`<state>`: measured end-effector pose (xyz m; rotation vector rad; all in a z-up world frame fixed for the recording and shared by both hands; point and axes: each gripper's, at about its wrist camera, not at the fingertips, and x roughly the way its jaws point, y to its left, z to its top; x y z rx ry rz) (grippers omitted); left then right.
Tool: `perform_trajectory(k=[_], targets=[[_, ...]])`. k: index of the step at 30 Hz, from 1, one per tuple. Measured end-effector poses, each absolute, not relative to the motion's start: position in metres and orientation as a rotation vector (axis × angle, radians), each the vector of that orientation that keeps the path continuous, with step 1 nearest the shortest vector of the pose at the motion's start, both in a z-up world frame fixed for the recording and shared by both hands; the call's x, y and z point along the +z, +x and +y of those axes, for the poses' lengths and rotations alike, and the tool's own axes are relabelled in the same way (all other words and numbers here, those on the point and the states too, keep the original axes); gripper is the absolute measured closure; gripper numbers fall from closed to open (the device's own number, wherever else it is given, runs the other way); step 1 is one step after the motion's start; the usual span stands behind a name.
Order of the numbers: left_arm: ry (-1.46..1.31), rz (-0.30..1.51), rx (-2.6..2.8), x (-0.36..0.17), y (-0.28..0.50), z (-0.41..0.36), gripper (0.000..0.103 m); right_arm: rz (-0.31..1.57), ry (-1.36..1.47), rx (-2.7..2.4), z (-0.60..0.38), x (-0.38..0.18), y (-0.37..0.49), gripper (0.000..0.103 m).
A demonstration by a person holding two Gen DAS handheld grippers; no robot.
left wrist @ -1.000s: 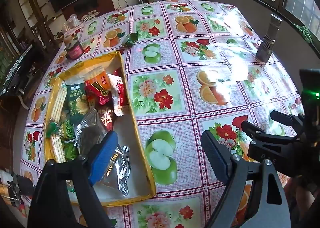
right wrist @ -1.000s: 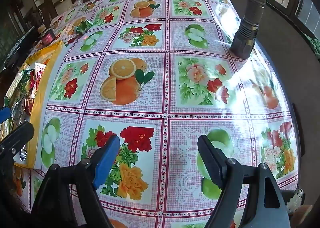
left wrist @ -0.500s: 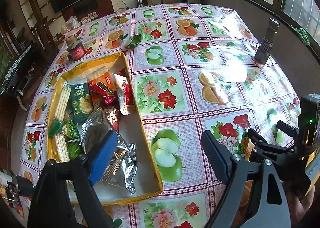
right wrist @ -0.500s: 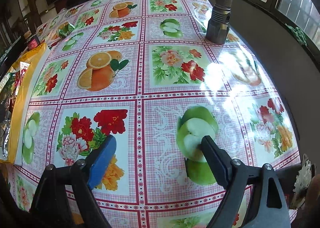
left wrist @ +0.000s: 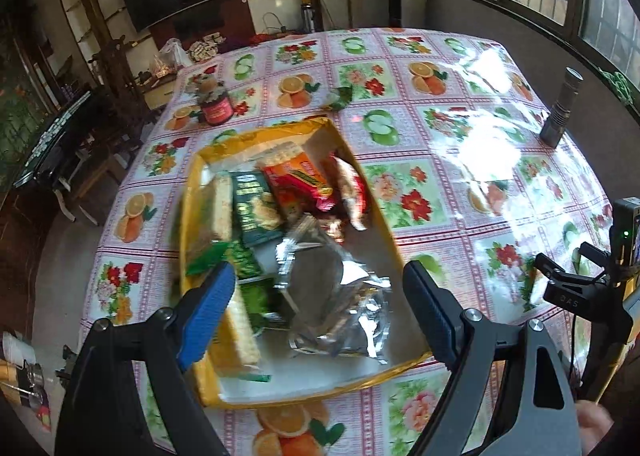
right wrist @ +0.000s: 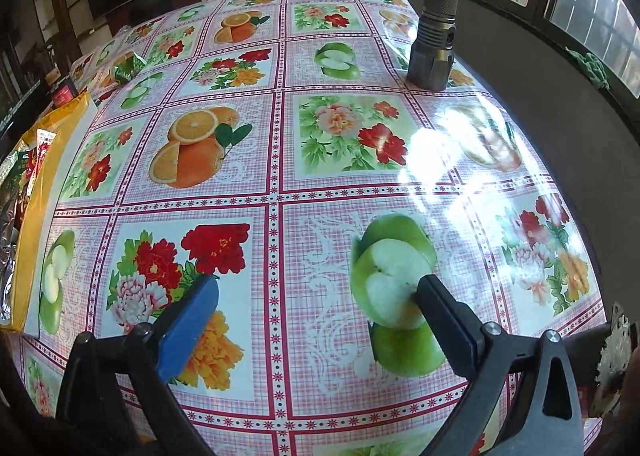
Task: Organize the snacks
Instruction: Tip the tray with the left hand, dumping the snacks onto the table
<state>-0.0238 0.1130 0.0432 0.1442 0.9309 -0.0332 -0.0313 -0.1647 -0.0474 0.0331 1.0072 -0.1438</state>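
A yellow box (left wrist: pixel 384 224) lies on the flowered tablecloth, packed with snacks: cracker stacks, a dark green pack (left wrist: pixel 256 204), a red-orange pack (left wrist: pixel 300 176) and a crumpled silver foil bag (left wrist: pixel 336 308). My left gripper (left wrist: pixel 318 276) hangs open above the box's near half, holding nothing. One green snack packet (left wrist: pixel 340 98) lies loose on the cloth beyond the box. My right gripper (right wrist: pixel 318 284) hovers over bare tablecloth to the right of the box (right wrist: pixel 40 176). Its jaws are opening, with nothing between them. The green packet (right wrist: pixel 128 68) lies far off to its upper left.
A red-lidded jar (left wrist: pixel 216 110) stands past the box's far left corner. A metal flashlight (right wrist: pixel 436 28) stands upright near the table's right edge (right wrist: pixel 592 256). Beyond the far edge are chairs, shelves and a dark screen. Windows run along the right.
The left gripper has pulled back and up, so the box now sits centred under its jaws. The right gripper's jaws have spread wider and it has shifted slightly over the cloth.
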Motion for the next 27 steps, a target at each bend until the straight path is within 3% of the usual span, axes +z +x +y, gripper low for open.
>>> perform_trajectory(k=[8, 18, 20, 22, 27], targets=[[0.052, 0.872, 0.105, 0.065, -0.032, 0.196, 0.017, 1.007, 0.034, -0.144, -0.165, -0.047, -0.031, 0.003], [0.038, 0.885, 0.063, 0.065, -0.035, 0.203, 0.017, 1.007, 0.034, -0.144, -0.165, -0.048, -0.031, 0.003], [0.014, 0.859, 0.028, 0.068, -0.037, 0.203, 0.013, 1.007, 0.035, -0.144, -0.165, -0.048, -0.031, 0.003], [-0.014, 0.815, 0.006, 0.076, -0.043, 0.201, 0.001, 1.007, 0.035, -0.143, -0.165, -0.047, -0.031, 0.003], [0.032, 0.784, 0.010, 0.088, -0.055, 0.186, 0.003, 1.008, 0.035, -0.143, -0.165, -0.048, -0.031, 0.003]])
